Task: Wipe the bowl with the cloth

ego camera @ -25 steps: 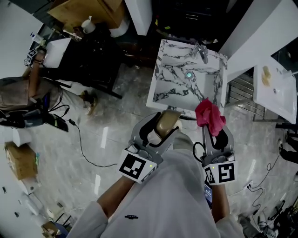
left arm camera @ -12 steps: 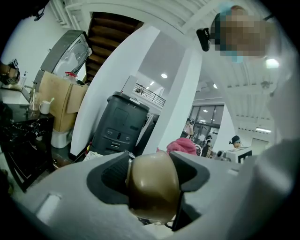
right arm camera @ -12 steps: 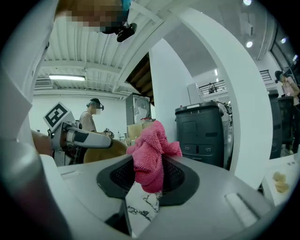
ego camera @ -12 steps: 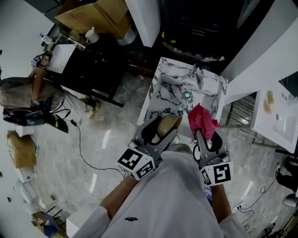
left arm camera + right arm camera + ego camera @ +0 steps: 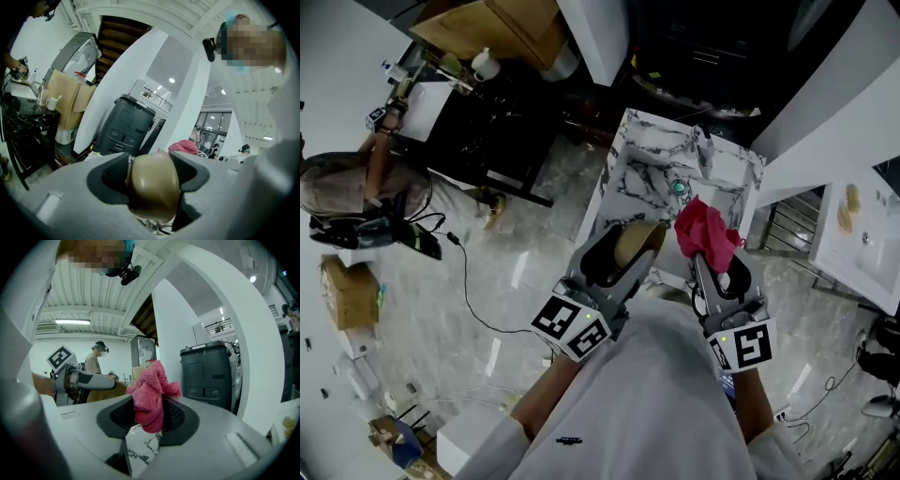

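My left gripper (image 5: 623, 253) is shut on a tan bowl (image 5: 634, 244), held by its rim; in the left gripper view the bowl (image 5: 153, 185) fills the gap between the jaws. My right gripper (image 5: 712, 258) is shut on a crumpled pink cloth (image 5: 703, 232), which sticks up between the jaws in the right gripper view as the cloth (image 5: 151, 394). Bowl and cloth are held side by side, a small gap apart, in front of a marble-patterned sink (image 5: 649, 173). The left gripper (image 5: 77, 379) with the bowl shows at the left of the right gripper view.
The marble sink has a faucet (image 5: 703, 148) at its far rim and a drain (image 5: 678, 187). A dark bin (image 5: 126, 124) stands behind. A white counter (image 5: 862, 248) lies at the right. Cables (image 5: 473, 300) trail on the floor; a person (image 5: 356, 192) sits at the far left.
Both grippers have lifted slightly and shifted towards the sink, keeping their hold on the bowl and the cloth; the head view has tilted a little.
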Tool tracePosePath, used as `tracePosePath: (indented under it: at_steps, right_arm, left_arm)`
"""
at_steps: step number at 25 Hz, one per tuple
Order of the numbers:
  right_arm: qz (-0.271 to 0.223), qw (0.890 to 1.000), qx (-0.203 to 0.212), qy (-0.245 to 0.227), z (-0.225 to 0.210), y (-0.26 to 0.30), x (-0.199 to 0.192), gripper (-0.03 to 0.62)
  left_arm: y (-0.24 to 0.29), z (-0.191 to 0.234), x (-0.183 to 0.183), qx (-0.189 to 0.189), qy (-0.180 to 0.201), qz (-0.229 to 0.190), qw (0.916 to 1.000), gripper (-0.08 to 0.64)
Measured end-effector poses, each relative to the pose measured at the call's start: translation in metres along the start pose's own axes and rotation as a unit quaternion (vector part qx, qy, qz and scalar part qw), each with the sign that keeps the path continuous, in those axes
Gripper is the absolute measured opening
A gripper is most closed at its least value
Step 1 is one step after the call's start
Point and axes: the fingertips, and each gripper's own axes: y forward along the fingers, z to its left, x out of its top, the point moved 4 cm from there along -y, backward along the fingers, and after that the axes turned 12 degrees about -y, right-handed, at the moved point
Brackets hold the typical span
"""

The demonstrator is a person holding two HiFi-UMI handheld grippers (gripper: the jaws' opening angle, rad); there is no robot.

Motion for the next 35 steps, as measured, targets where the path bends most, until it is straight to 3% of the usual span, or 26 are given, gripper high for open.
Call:
tracePosePath:
  at_steps: [5,12,22,27,31,35]
  right_arm:
    - [-0.003,1.0,0.003,0.016,0.0,-0.005,0.002,0.124]
    - [-0.031,0.996,0.08,-0.014,0.024,0.009,0.017,0.124]
    - [-0.032,0.989,0.143,-0.026,0.037,0.019,0.018,0.123]
    - [-0.047,0.982,0.179,-0.023,0.037,0.02,0.022,0.123]
    - [-0.037,0.985,0.16,-0.051,0.028,0.026,0.022,0.123]
    - [0.014,0.983,0.148,-0.107,0.027,0.032,0.014,0.123]
  left_arm:
    - [0.006,0.0,0.006,-0.011,-0.03,0.003,0.9995,0.276]
    - [0.009,0.003,0.022,-0.021,-0.08,-0.026,0.9962,0.276]
    - [0.014,-0.001,0.015,-0.045,-0.113,-0.011,0.9926,0.276]
    - [0.012,-0.008,0.014,-0.085,-0.133,0.002,0.9874,0.276]
    - [0.016,-0.013,0.011,-0.09,-0.117,0.006,0.989,0.276]
    - [0.013,-0.013,0.016,-0.079,-0.103,-0.005,0.9916,0.276]
